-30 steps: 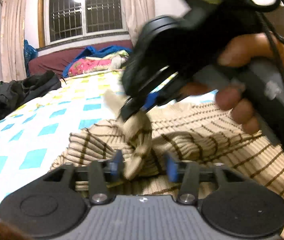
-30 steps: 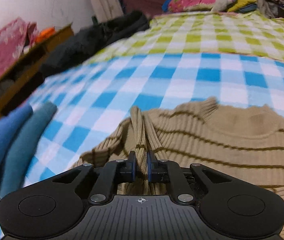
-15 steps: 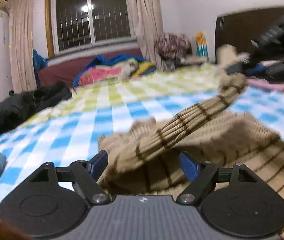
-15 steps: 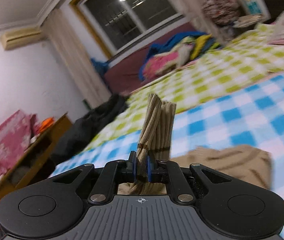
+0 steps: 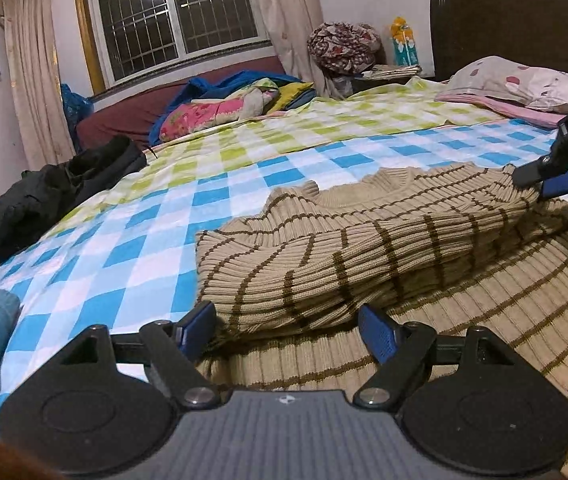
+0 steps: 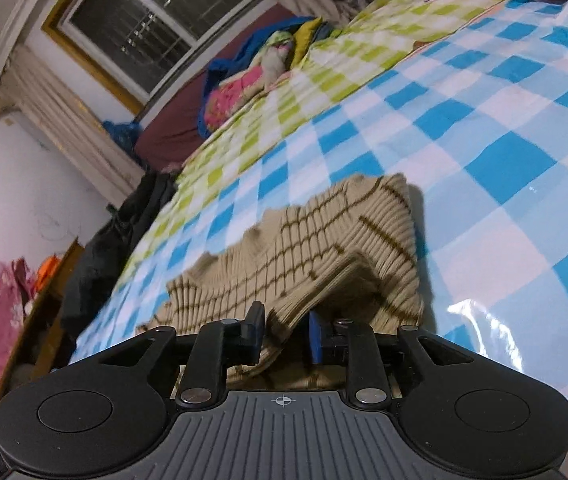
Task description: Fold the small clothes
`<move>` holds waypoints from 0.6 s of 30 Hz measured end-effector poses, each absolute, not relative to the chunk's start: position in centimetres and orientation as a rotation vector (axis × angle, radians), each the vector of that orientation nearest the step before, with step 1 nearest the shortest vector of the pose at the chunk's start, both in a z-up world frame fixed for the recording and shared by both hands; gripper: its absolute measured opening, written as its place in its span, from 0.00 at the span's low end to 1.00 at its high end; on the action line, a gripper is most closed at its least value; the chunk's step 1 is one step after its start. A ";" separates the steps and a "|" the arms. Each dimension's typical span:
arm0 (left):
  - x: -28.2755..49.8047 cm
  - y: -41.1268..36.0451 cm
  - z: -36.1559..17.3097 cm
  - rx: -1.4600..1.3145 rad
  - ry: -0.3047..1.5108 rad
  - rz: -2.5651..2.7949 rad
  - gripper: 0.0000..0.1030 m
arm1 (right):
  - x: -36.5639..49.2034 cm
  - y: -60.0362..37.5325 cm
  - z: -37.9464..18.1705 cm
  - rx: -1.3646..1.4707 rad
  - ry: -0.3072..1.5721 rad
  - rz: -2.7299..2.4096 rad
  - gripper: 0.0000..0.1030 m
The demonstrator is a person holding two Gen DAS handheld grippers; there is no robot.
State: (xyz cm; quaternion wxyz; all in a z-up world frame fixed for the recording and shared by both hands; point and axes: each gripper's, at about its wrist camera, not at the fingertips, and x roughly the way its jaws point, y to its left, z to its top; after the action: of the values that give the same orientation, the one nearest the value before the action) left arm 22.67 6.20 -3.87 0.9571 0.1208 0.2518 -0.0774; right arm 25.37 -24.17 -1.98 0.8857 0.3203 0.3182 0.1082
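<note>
Knitwear like this striped sweater [image 5: 363, 256] is soft, light and floppy, so we take it by the cuff or hem. It lies mid-bed, sleeve folded across. Left tool [image 5: 287, 330] gapes wide, as 0.5 s ago; right tool [image 6: 284, 334], clamped then, now stands parted around the sleeve.

sweater [image 5: 363, 264] on bed [image 5: 268, 168], dark clothes [image 5: 44, 200] far left; pillow [image 5: 523, 84] behind
</note>
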 end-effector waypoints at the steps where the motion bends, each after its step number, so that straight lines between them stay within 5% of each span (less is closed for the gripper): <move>1: 22.8 6.4 -3.8 0.241 0.511 -0.157 0.81 | 25.6 -23.9 -2.0 0.644 0.687 0.214 0.21; 5: 22.3 6.9 -2.6 0.205 0.481 -0.154 0.81 | 26.5 -22.6 -1.4 0.587 0.727 0.211 0.09; 13: 22.1 7.8 -0.4 0.097 0.386 -0.161 0.81 | 25.0 -22.9 1.7 0.596 0.517 0.299 0.08; 18: 24.4 7.0 -2.6 0.130 0.528 -0.170 0.81 | 24.9 -23.1 -2.2 0.540 0.660 0.191 0.12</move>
State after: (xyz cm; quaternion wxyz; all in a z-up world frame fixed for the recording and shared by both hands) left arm 24.38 6.98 -2.62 0.9597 0.0642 0.2605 -0.0841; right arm 24.89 -23.13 -2.16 0.9060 0.2615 0.3197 0.0923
